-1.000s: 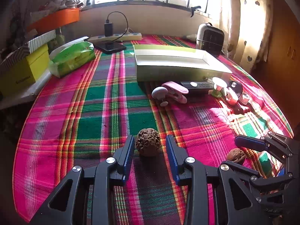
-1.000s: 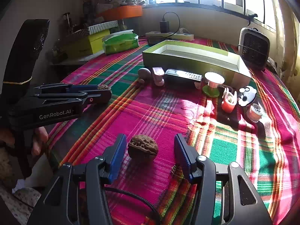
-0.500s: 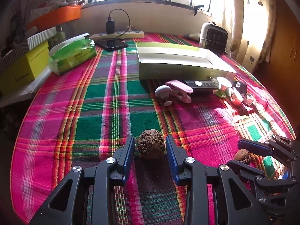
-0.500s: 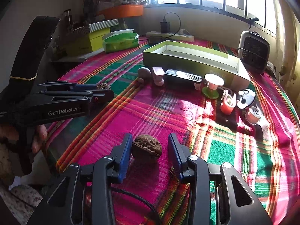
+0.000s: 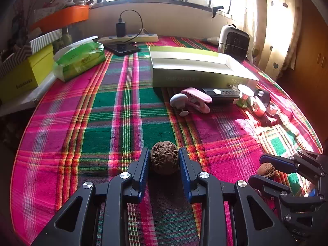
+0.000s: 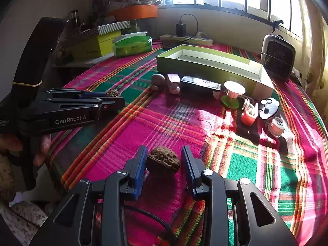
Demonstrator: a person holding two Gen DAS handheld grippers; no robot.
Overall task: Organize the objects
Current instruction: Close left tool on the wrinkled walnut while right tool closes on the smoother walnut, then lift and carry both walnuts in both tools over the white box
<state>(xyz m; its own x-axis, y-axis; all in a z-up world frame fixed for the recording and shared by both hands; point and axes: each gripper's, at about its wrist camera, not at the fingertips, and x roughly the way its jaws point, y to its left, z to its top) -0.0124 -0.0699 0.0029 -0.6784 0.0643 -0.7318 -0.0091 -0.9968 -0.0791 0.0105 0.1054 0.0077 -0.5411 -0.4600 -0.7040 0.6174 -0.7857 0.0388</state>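
My left gripper (image 5: 164, 160) is shut on a round carved walnut (image 5: 164, 157) low over the plaid cloth. My right gripper (image 6: 164, 160) is shut on a flatter brown walnut (image 6: 163, 162); both blue pads touch it. Each gripper shows in the other's view: the right gripper (image 5: 266, 170) with its walnut (image 5: 266, 169), the left gripper (image 6: 111, 97) with its walnut (image 6: 113, 92). An open green box (image 5: 196, 67) (image 6: 209, 63) stands at the back of the table.
In front of the box lie a grey mushroom toy (image 5: 178, 100), a pink clip (image 5: 196, 99), a black remote (image 5: 221, 93), a spool (image 6: 233, 92), an orange cup (image 6: 249, 114) and a small reel (image 6: 276, 126). A tissue pack (image 5: 79, 58), phone (image 5: 123, 48) and heater (image 5: 233, 39) stand behind.
Both grippers closed from open onto their walnuts. The left gripper also moved a little forward.
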